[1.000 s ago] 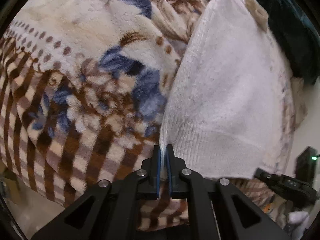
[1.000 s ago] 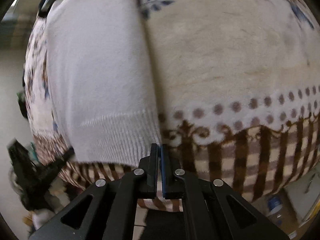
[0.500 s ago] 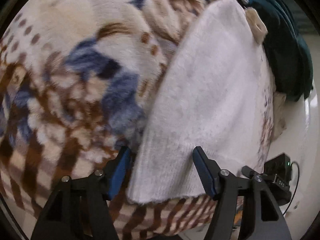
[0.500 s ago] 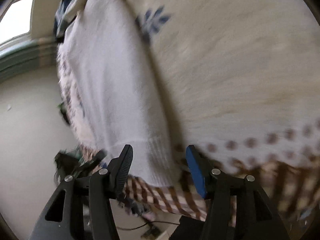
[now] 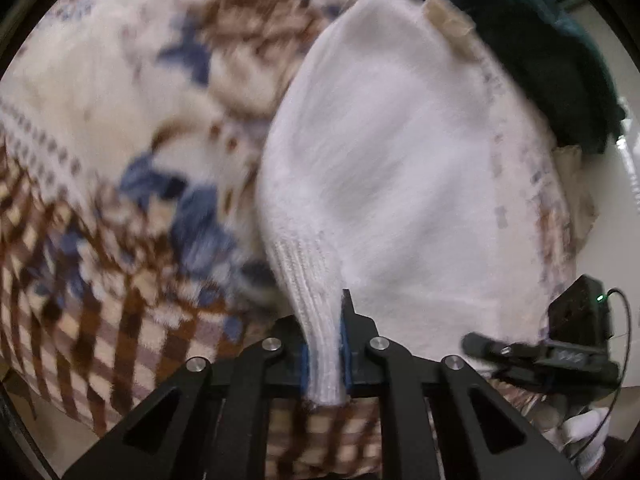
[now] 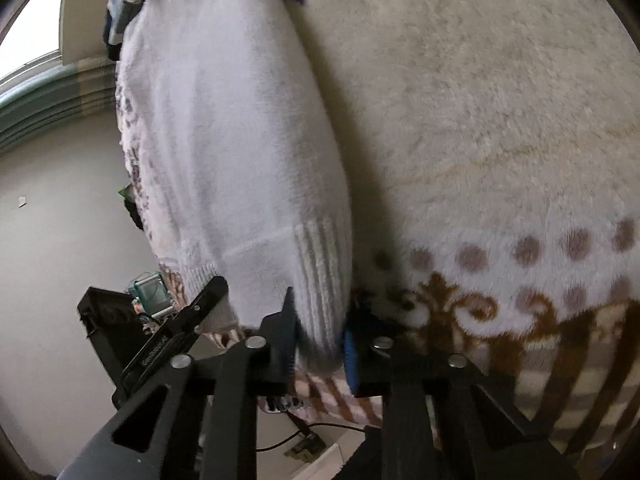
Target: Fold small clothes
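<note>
A white knitted garment [image 5: 400, 168] lies on a plush patterned blanket [image 5: 120, 128]. My left gripper [image 5: 325, 352] is shut on the left corner of its ribbed hem, with the cloth bunched between the blue pads. My right gripper [image 6: 320, 336] is shut on the right corner of the same ribbed hem [image 6: 320, 264]. The garment [image 6: 224, 120] stretches away from both grippers toward its far end. The right gripper's body [image 5: 552, 352] shows at the lower right of the left wrist view, and the left gripper's body [image 6: 160, 328] at the lower left of the right wrist view.
The blanket [image 6: 500, 120] is cream with brown checks, dots and blue flowers. A dark green cloth [image 5: 552, 52] lies past the garment's far end. Pale wall and a window [image 6: 28, 40] are off the blanket's edge. A cable [image 6: 288, 440] runs below.
Half a second ago both grippers were open around the hem corners. Both have closed on the ribbed hem and the cloth now bunches up between their pads.
</note>
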{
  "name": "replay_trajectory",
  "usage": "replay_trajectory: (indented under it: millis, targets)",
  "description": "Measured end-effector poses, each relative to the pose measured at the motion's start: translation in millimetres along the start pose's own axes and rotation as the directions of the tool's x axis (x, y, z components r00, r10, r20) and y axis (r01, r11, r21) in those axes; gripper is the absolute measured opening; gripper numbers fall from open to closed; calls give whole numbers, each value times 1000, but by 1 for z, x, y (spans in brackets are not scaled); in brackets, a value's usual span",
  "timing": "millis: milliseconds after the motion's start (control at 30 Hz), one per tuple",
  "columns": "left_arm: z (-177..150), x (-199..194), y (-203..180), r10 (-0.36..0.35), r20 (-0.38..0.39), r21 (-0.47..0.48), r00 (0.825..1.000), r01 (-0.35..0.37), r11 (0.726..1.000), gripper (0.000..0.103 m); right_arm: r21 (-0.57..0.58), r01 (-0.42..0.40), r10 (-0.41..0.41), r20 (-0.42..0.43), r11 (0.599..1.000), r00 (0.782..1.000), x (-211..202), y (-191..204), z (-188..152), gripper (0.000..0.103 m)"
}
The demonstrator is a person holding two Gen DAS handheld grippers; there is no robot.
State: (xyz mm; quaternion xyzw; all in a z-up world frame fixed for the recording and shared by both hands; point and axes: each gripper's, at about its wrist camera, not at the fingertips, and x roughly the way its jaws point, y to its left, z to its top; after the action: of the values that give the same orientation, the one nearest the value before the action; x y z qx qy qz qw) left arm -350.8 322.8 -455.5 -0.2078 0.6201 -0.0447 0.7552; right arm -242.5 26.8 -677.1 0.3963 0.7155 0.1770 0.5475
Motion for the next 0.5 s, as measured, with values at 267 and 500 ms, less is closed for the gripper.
replay_trajectory:
  millis: [267, 500]
  targets:
    - [68, -68, -33, -140, 162, 17, 977, 139, 990, 9, -126, -41, 59, 141, 991, 988, -64, 60, 7, 12]
    - [160, -89, -44, -231, 221, 6, 947, 236, 972, 9, -219, -86, 142, 252, 972, 957, -132, 145, 57, 12]
